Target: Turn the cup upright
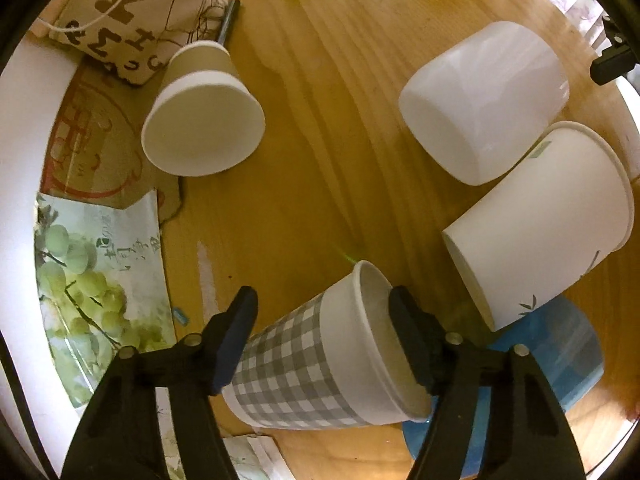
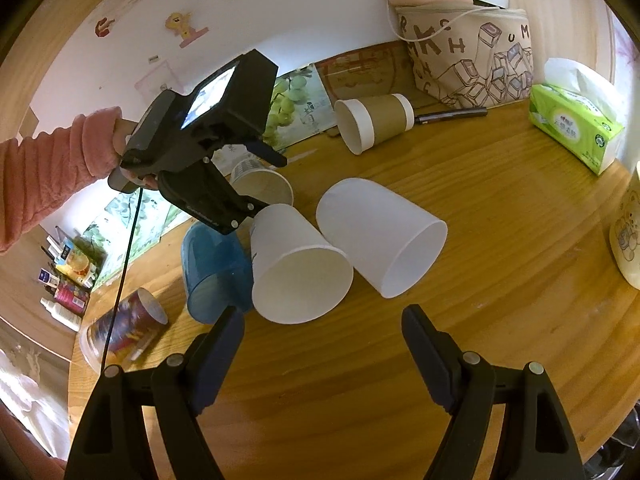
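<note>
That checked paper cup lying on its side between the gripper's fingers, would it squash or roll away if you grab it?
Probably light and easily dented: the checked cup looks like thin paper, and the left gripper has one finger inside its open mouth, the other outside. Lying on its tapered side on the smooth wooden table, it would likely roll in a curve if nudged.

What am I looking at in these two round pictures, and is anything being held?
No robot here: a person holds a hand-held two-finger gripper in each hand, each carrying a fisheye camera looking along its fingers.

The left wrist view shows the left gripper around a tipped gingham cup, one finger outside its wall, the other inside its mouth; whether it is already squeezed I cannot tell.

The right wrist view shows the right gripper open and empty above the wooden table.

Lying on their sides: a brown-sleeved cup, a frosted plastic cup, a white paper cup and a blue cup. A tissue pack sits behind.
</note>
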A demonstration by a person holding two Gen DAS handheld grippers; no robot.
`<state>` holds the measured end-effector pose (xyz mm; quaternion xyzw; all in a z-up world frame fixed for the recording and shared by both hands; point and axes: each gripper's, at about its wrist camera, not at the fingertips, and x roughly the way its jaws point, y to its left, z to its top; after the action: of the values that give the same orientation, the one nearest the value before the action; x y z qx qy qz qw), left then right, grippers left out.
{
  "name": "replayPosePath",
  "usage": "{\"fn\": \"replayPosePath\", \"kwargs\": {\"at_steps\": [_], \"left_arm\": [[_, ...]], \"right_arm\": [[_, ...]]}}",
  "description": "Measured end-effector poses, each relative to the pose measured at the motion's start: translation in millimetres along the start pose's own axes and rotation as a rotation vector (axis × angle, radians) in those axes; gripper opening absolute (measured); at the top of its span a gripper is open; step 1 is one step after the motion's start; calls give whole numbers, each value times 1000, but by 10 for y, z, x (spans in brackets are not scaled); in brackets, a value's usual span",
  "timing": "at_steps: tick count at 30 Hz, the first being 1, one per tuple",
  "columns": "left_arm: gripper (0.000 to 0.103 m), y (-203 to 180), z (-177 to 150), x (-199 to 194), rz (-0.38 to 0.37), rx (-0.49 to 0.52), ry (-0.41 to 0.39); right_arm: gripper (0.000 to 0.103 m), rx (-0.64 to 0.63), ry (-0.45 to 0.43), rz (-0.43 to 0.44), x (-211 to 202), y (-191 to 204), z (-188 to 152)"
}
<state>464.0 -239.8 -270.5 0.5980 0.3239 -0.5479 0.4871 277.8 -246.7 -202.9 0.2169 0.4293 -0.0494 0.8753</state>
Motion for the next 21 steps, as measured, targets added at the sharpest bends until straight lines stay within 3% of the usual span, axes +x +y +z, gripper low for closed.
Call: {"fn": "replayPosePath", "kwargs": {"at_steps": [12, 21], "left_arm": [[47, 266, -48, -71, -54, -97, -34], [39, 376, -89, -209, -58, -198, -37]], "right_arm": [[82, 15, 9, 18, 15, -24, 64], [82, -6, 12, 41, 7, -34, 140]]}}
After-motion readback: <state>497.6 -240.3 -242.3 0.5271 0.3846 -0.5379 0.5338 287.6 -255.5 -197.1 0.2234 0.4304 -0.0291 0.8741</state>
